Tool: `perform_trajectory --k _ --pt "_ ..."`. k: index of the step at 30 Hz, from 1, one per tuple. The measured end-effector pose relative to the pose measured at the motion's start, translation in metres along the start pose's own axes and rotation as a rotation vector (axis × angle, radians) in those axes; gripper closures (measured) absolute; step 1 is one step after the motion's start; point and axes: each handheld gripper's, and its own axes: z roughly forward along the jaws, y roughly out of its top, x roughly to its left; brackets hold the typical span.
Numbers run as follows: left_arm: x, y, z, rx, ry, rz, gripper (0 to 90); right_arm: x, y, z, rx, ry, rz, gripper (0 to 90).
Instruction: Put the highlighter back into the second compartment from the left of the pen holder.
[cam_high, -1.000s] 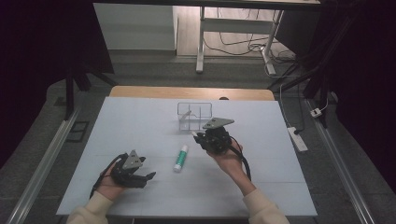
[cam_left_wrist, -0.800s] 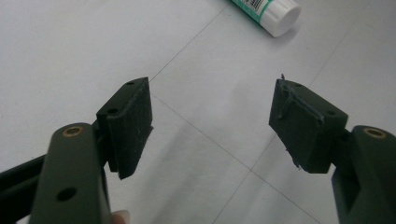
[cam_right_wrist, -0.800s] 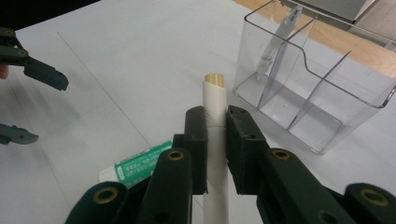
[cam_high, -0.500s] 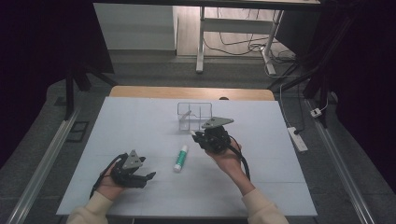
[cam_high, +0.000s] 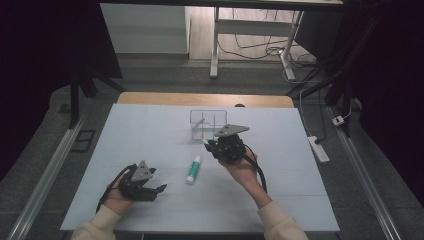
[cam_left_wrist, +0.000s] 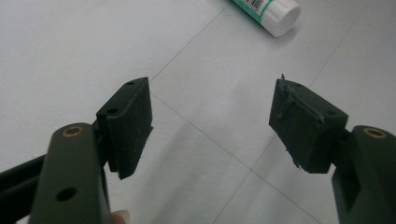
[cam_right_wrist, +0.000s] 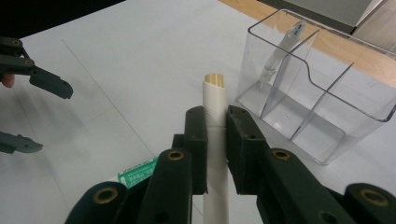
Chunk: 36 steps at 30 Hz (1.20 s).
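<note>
Right gripper (cam_right_wrist: 215, 140) clamped on a white paper-wrapped stick (cam_right_wrist: 215, 112), pads pressing both sides, a wooden end poking from the wrapper top. Stick held upright-ish between the jaws, just short of the clear organizer (cam_right_wrist: 322, 88) and not touching it. Seen from above, right gripper (cam_high: 210, 145) raised in the right hand (cam_high: 245, 167) just in front of the organizer (cam_high: 207, 125), tip aimed toward its near wall. Organizer split by clear dividers into compartments; a clear pen (cam_right_wrist: 282, 49) leaning in the far left one, tilted against the wall. Left gripper (cam_left_wrist: 210, 121) wide open, nothing between the jaws, bare table (cam_left_wrist: 70, 46) beneath them. From above, left gripper (cam_high: 157, 189) low in the left hand (cam_high: 120, 192), well apart from the organizer, toward the near left of the table (cam_high: 300, 150). Glue stick (cam_high: 193, 169) lying flat on the table, white cap pointing toward the organizer, green label down its body, between the two grippers and nearer than the organizer. Same glue stick (cam_left_wrist: 268, 11) ahead of the open left jaws, untouched, and a corner of its green label (cam_right_wrist: 137, 177) peeking beside the right gripper's jaw. Wooden table edge beyond the organizer.
</note>
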Motion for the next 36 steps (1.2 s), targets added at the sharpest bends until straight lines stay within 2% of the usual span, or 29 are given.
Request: perform_trajectory --k 36 --pt "0.000 0.000 0.000 0.002 0.007 0.004 28.8 0.006 0.008 0.011 -0.011 0.028 -0.001 78.1"
